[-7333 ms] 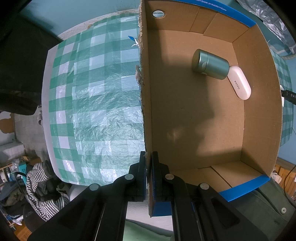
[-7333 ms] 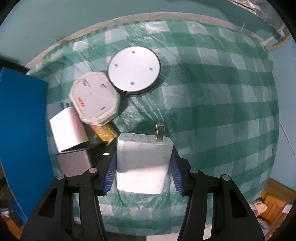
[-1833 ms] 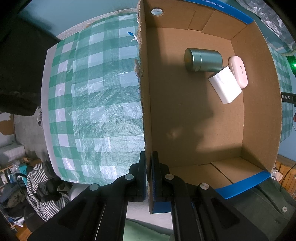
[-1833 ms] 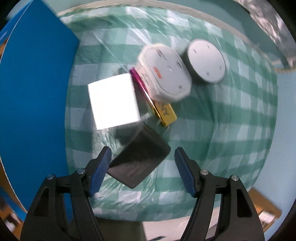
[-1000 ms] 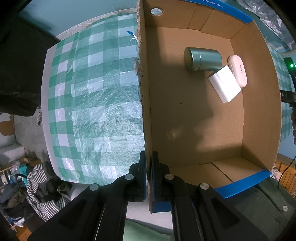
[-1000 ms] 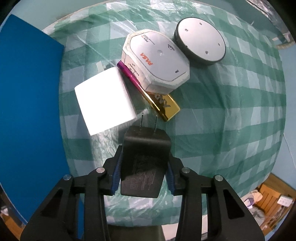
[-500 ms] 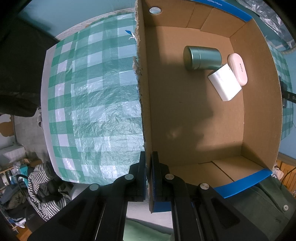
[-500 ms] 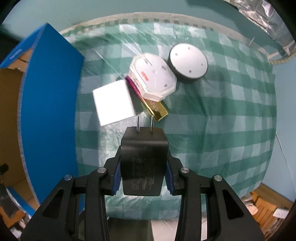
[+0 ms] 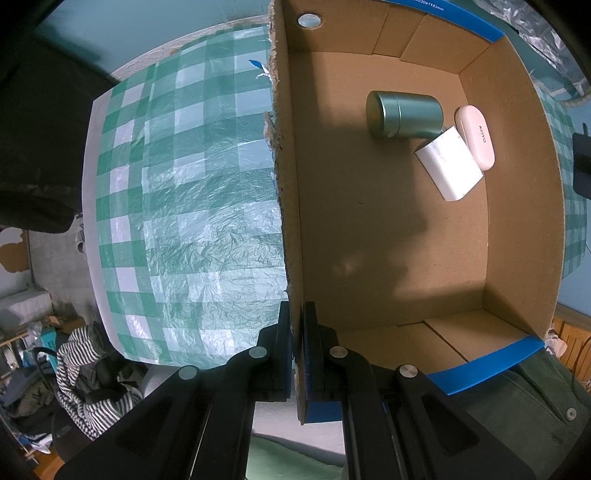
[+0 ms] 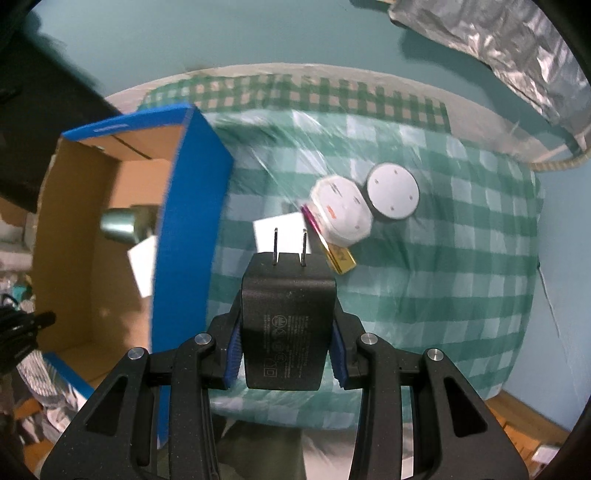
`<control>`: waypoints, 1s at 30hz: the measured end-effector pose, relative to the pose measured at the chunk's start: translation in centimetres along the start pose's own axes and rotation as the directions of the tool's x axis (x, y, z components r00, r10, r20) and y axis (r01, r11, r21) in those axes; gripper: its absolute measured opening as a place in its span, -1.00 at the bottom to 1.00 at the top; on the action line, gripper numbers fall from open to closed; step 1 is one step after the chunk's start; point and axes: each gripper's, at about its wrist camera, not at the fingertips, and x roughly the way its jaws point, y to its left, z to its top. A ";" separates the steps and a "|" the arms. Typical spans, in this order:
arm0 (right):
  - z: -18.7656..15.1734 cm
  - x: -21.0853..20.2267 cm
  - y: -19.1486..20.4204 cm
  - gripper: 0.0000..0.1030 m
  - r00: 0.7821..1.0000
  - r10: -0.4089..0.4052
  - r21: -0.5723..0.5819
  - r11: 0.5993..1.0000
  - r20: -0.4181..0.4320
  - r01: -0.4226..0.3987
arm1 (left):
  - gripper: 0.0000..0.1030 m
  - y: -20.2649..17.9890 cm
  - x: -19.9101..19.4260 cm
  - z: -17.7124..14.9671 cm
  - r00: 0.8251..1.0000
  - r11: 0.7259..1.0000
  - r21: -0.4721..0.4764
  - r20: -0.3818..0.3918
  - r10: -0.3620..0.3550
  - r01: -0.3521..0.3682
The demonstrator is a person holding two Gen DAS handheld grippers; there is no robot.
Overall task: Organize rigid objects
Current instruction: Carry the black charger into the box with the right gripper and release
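A green-and-white checked cloth (image 9: 192, 206) under clear crinkled plastic covers the tabletop (image 10: 461, 277). Off the cloth's lower left corner in the left wrist view lies a striped garment (image 9: 83, 373) amid floor clutter. Beyond the cloth's far right corner in the right wrist view hangs crumpled silver foil (image 10: 517, 62) against a teal wall (image 10: 258, 33).

The right gripper (image 10: 283, 354), clamped on the black charger (image 10: 286, 325), has lifted it off the checked tablecloth (image 10: 424, 295), apparently nearer the cardboard box (image 10: 188, 221).
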 end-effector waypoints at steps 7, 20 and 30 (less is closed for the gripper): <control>0.9 -2.3 2.2 -0.27 0.999 0.022 -0.065 0.998 0.034 -0.019 | -0.90 0.0 0.0 0.0 1.000 1.000 -0.001 0.001 0.000 0.000; 1.2 -3.2 7.7 -0.27 0.997 0.074 -0.212 0.975 0.037 -0.064 | -0.90 0.0 0.0 0.0 1.000 1.000 -0.002 0.000 -0.002 0.002; 0.6 -0.1 11.7 -0.27 0.998 0.059 -0.311 0.948 -0.032 -0.066 | -0.90 -0.1 -0.1 0.0 1.000 1.000 -0.001 0.001 -0.001 0.001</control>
